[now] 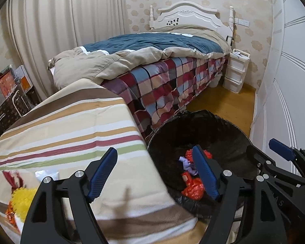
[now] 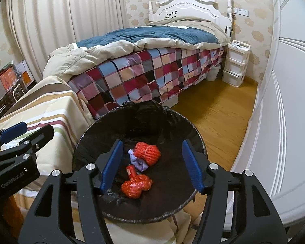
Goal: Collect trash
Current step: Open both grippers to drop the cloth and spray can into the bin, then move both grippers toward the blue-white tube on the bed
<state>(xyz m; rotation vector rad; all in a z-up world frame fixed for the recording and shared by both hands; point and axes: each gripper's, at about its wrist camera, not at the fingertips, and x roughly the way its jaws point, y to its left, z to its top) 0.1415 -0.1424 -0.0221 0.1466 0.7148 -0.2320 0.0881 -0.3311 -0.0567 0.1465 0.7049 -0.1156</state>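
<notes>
Both grippers spread wide, empty: right gripper (image 2: 152, 165) over the bin (image 2: 87, 140), left gripper (image 1: 154, 174) at the striped cloth (image 1: 71, 122) edge. Red net bundles (image 2: 136, 186) and purple wad (image 2: 139, 162) lie at the bin bottom; long axis unclear. Yellow scrap (image 1: 22, 202) on cloth; bed (image 2: 144, 69) behind.

A bed (image 2: 144, 65) stood along the far wall, its white carved headboard (image 2: 185, 8) against floral wallpaper (image 2: 254, 34); a navy and beige duvet (image 2: 152, 36) lay rumpled on top, and a checked sheet (image 2: 144, 77) in reds, blues and pinks hung down its side toward the wooden floor (image 2: 213, 109); a white three-drawer unit (image 2: 235, 65) stood just beside the head of the bed; pale pleated curtains (image 2: 71, 16) covered the left wall, with stacked cardboard boxes (image 1: 8, 89) beneath them; a white panelled wardrobe (image 2: 290, 101) filled the right side; a striped cloth (image 1: 71, 126) covered the near surface.
</notes>
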